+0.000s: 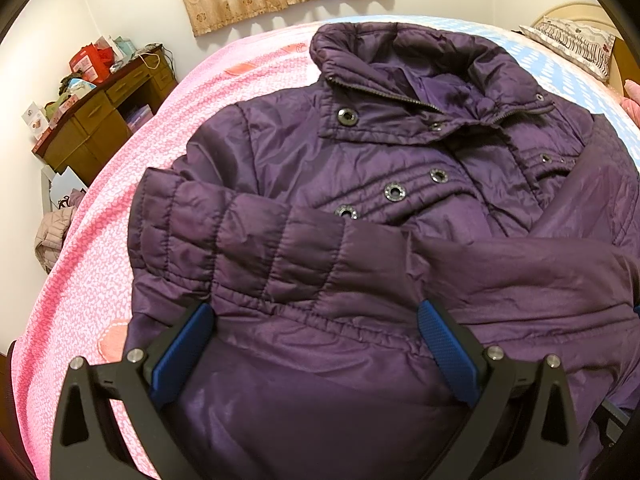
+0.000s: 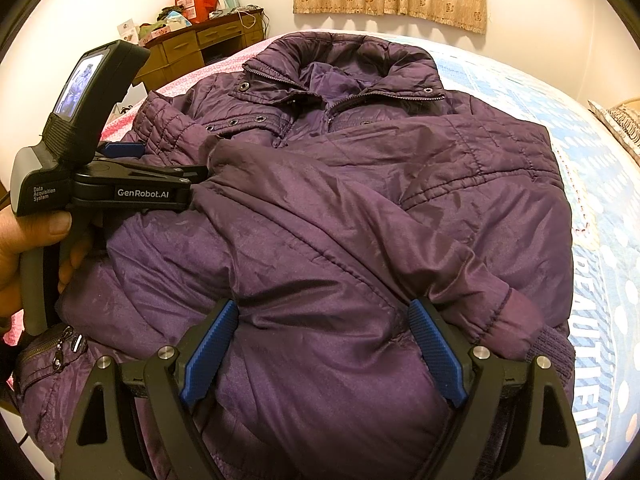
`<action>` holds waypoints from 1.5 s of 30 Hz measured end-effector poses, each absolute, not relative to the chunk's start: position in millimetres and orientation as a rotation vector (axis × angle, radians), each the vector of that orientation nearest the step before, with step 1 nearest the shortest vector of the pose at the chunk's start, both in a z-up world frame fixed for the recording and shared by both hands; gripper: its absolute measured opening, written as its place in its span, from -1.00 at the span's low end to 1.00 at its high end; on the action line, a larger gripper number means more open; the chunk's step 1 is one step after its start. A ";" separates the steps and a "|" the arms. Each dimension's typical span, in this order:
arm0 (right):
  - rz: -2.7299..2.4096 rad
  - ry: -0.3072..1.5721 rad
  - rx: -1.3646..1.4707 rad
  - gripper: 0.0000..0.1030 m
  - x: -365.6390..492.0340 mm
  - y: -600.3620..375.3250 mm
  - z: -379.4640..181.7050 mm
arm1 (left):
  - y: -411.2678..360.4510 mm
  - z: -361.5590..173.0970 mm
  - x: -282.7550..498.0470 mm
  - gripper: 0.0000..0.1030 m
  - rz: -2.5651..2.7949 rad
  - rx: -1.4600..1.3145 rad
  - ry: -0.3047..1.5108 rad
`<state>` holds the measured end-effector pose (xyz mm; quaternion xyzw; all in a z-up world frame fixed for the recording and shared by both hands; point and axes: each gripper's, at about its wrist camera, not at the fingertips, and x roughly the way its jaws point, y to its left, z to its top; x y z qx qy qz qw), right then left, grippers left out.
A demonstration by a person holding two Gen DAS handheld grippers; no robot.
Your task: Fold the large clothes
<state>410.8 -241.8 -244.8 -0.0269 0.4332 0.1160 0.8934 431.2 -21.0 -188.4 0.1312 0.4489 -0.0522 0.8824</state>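
Purple padded jacket (image 2: 340,200) on the bed (image 1: 100,272), sleeves folded across; body unfolded. Both grippers' fingers wide apart, holding nothing.

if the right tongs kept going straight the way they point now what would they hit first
Probably the shiny purple padded jacket: the open right tongs point down at its folded-over sleeve, though the gap is hard to judge.

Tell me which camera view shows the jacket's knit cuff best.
The right wrist view: the dark knit cuff lies in plain sight at the end of the folded sleeve, near the jacket's right edge. The left wrist view shows the jacket, but not that cuff.
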 end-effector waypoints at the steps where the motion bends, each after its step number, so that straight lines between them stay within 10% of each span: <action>1: 0.241 0.898 -0.056 0.69 410.3 -241.4 -244.9 | -20.6 -188.4 430.9 1.00 -0.108 0.274 0.934; 22: 0.480 0.878 0.022 0.72 415.7 -282.5 -170.6 | -3.0 -101.9 413.9 1.00 -0.202 0.225 0.793; 45: 0.302 0.881 0.106 0.71 706.0 -333.9 -167.3 | -42.3 -121.3 611.2 1.00 -0.169 0.238 0.833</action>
